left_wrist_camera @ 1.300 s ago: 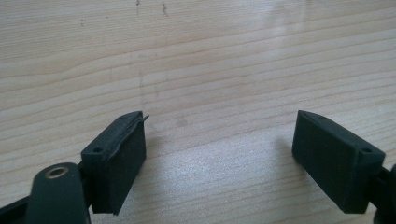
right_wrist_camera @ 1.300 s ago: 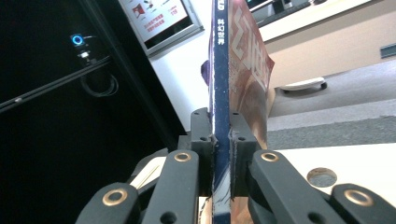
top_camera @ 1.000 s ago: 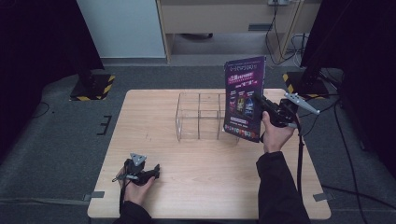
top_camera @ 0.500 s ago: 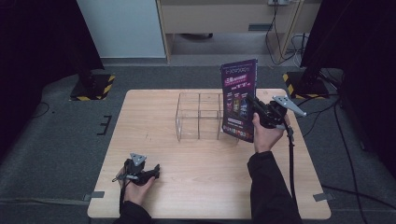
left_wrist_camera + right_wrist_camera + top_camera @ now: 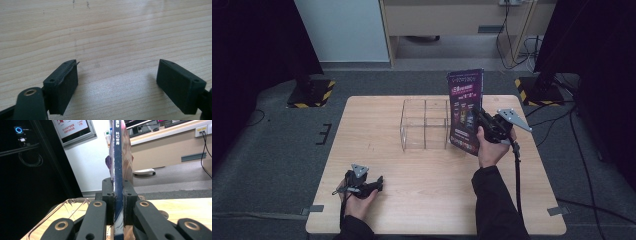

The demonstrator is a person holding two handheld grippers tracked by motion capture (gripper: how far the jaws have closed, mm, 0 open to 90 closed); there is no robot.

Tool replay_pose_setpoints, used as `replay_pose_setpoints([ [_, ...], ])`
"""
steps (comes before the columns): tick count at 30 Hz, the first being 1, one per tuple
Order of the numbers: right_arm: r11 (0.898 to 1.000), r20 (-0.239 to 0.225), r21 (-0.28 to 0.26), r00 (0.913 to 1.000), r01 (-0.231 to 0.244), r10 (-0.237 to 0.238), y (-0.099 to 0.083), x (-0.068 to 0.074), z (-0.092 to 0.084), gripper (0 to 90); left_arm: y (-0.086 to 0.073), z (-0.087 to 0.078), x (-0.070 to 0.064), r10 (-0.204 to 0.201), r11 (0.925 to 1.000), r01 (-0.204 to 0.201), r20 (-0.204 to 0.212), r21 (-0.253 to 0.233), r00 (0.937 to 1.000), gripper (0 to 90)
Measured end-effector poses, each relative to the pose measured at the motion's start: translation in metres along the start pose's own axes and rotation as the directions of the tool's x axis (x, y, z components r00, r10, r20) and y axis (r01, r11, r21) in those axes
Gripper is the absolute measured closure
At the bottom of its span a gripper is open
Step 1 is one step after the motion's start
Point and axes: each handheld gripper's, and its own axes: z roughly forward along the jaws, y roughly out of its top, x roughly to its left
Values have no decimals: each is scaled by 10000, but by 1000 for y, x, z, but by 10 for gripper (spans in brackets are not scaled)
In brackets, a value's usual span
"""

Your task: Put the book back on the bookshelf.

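A thin purple book (image 5: 465,111) stands upright over the table, just right of a clear plastic divider box (image 5: 424,125). My right gripper (image 5: 477,121) is shut on its spine edge, and the lower corner hangs close to the tabletop. In the right gripper view the pads clamp the book (image 5: 118,157) from both sides, with my right gripper (image 5: 118,195) pointing level and the clear box (image 5: 72,205) low on the left. My left gripper (image 5: 379,181) rests on the wooden table (image 5: 412,205) at the front left. Its jaws stand wide apart, my left gripper (image 5: 117,82) holding nothing over bare wood.
Yellow-and-black striped stand bases (image 5: 310,95) (image 5: 537,90) sit on the floor beyond the table's far corners. Cables (image 5: 512,40) trail at the back right. A white panel (image 5: 344,30) and a wooden cabinet (image 5: 452,20) stand behind the table.
My right hand has carried the book a little left and down, closer to the clear box's right side. The left hand has stayed put.
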Motion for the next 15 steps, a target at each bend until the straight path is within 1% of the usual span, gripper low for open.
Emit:
replay_pose_setpoints([
  [4,9998,29,-124,9999,122,-121,-6,2,-2,842,0,0,0,0,10000,0,0,-1,10000,167],
  [6,9995,98,-160,9995,288,-287,-10,4,-3,842,0,0,0,3,10000,-3,-1,2,10000,167],
  [15,9981,265,-399,9986,475,-464,-26,5,-7,841,0,0,0,-11,10000,11,-2,-5,10000,167],
])
